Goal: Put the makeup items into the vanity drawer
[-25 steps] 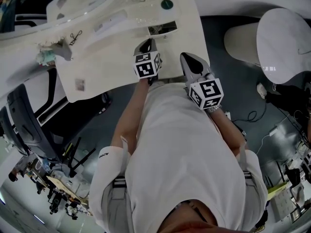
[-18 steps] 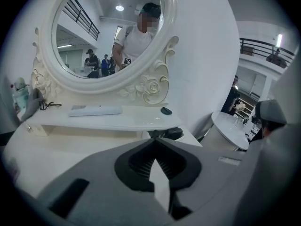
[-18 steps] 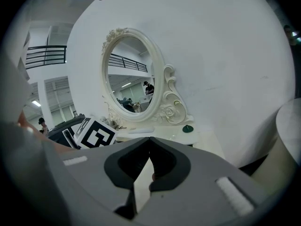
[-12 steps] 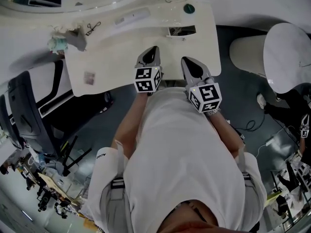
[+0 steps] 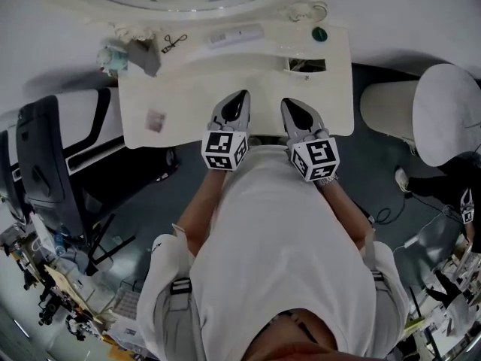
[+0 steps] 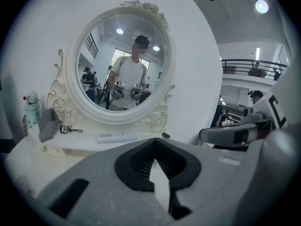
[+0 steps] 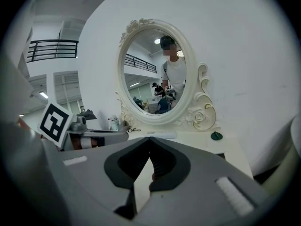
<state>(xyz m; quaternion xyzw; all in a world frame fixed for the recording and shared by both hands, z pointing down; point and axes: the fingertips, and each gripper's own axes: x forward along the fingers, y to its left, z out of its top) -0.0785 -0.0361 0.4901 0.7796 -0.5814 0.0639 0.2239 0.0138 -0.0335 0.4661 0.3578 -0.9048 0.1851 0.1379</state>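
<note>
A white vanity table (image 5: 188, 107) stands under an oval mirror (image 6: 120, 60). Along its back lie a black eyelash curler (image 5: 173, 42), a flat white case (image 5: 235, 34) and a small green piece (image 5: 319, 33). A small open compartment (image 5: 307, 65) sits in the top at the right. My left gripper (image 5: 241, 95) and right gripper (image 5: 288, 104) hover side by side over the table's near edge, pointing at the mirror. Both are shut with nothing between their jaws (image 6: 155, 140) (image 7: 149, 139). The curler (image 6: 70, 129), case (image 6: 117, 137) and green piece (image 7: 216, 135) lie well beyond the tips.
At the table's back left stand a pale teal bottle (image 5: 113, 57) and a grey holder (image 5: 143, 55). A black chair (image 5: 45, 171) is on the floor at the left, and a round white seat (image 5: 443, 111) at the right. Cables lie on the floor at the right.
The head view has swung so the table sits more centred. The left gripper has drawn back from beside the open compartment; both grippers now sit level at the near edge.
</note>
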